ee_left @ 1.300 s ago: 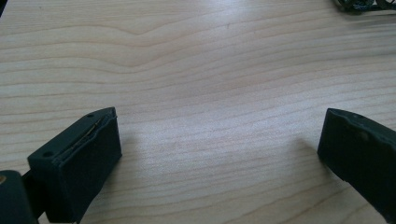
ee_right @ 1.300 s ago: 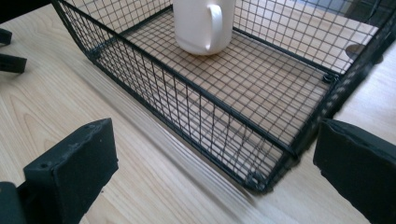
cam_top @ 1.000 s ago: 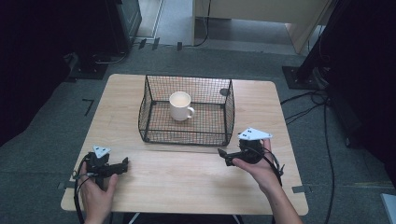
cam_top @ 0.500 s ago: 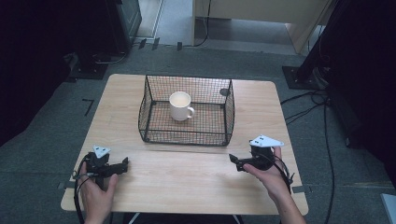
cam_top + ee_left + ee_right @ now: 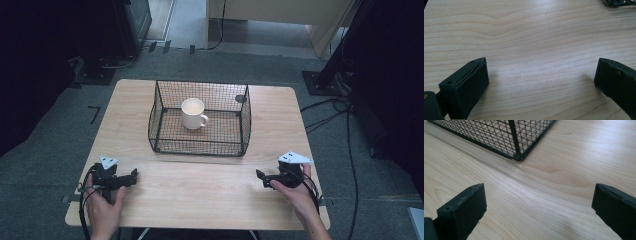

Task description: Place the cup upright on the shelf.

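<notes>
Right claw (image 5: 259, 174) is retreating from the wire basket (image 5: 200, 146) toward the counter (image 5: 200, 200) edge, jaws spread, empty. Left claw (image 5: 133, 174) is resting, spread. Mug (image 5: 193, 113) is sitting in the basket; work looks finished.

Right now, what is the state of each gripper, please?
Left gripper: open, holding nothing, over the table.
Right gripper: open, holding nothing, near the wire basket.
</notes>
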`<state>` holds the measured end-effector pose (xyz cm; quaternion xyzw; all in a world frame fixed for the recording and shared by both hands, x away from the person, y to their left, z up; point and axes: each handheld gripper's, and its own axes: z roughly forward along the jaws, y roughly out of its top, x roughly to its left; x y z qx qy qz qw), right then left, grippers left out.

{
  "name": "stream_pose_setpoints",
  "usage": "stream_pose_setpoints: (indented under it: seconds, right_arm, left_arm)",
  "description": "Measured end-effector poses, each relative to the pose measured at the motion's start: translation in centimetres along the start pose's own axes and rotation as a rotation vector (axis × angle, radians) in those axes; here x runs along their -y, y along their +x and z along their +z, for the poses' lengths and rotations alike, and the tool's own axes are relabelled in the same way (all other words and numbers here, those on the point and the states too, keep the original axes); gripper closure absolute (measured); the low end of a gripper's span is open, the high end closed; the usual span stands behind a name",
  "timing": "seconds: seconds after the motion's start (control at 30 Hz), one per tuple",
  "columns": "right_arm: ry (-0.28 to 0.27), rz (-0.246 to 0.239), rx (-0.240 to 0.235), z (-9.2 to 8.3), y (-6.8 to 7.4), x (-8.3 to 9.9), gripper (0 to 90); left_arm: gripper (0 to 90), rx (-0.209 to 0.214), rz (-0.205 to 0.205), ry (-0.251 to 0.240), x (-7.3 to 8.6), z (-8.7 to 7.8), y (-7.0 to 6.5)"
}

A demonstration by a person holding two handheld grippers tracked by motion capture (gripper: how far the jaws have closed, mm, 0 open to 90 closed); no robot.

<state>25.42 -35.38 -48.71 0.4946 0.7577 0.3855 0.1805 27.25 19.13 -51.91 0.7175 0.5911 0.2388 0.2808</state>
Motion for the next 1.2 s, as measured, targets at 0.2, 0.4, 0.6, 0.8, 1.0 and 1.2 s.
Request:
stream_pose_setpoints:
  seconds: [0.2, 0.4, 0.6, 0.8, 1.0, 1.2]
  right_arm:
    - [0.009, 0.018, 0.021, -0.1, -0.8, 0.9, 0.0]
    - [0.027, 0.036, 0.047, -0.4, -1.7, 2.3, 0.0]
    - [0.054, 0.036, 0.093, -0.6, -2.4, 3.7, 0.0]
    - [0.085, 0.006, 0.141, -0.2, -2.6, 4.8, 0.0]
    - [0.074, 0.009, 0.139, -0.3, -2.4, 5.1, 0.0]
    - [0.074, 0.009, 0.138, -0.3, -2.4, 5.1, 0.0]
  left_arm:
    - [0.0, 0.000, 0.000, 0.000, 0.0, 0.0, 0.0]
    - [0.0, 0.000, 0.000, 0.000, 0.0, 0.0, 0.0]
    - [0.0, 0.000, 0.000, 0.000, 0.0, 0.0, 0.0]
    - [0.0, 0.000, 0.000, 0.000, 0.0, 0.0, 0.0]
    - [0.0, 0.000, 0.000, 0.000, 0.0, 0.0, 0.0]
    - [0.0, 0.000, 0.000, 0.000, 0.0, 0.0, 0.0]
